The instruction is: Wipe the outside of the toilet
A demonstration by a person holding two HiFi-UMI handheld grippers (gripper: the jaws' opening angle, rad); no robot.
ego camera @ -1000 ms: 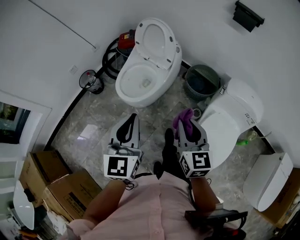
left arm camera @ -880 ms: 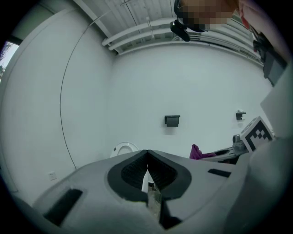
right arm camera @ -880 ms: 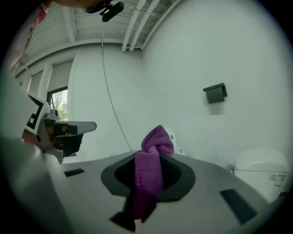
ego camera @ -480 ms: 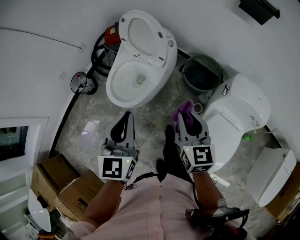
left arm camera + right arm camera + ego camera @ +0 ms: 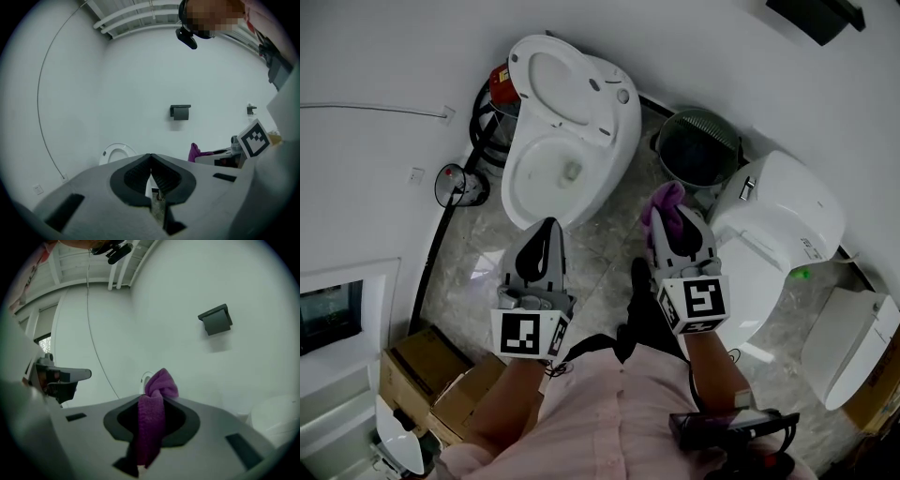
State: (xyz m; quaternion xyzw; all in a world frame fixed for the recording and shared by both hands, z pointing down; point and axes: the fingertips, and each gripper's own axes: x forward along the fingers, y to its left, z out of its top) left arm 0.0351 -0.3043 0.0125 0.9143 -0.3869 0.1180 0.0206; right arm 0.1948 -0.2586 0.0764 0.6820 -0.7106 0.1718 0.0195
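A white toilet [image 5: 567, 141] with its lid raised stands on the floor ahead, bowl open; its lid [image 5: 115, 152] shows in the left gripper view. My right gripper [image 5: 672, 217] is shut on a purple cloth [image 5: 664, 201] that sticks up between the jaws [image 5: 154, 404]. It hangs in the air to the right of the bowl, apart from it. My left gripper [image 5: 545, 246] is shut with nothing in it and sits just in front of the bowl's near rim.
A second white toilet [image 5: 773, 230] with its lid down stands to the right. A dark round bin [image 5: 701, 145] sits between the two. Cardboard boxes [image 5: 441, 375] lie at lower left. A toilet brush holder [image 5: 457, 185] and red item [image 5: 500, 86] stand by the wall.
The view has shifted so the open toilet sits further left and higher. Both grippers keep their pose, the right one a little nearer the bin.
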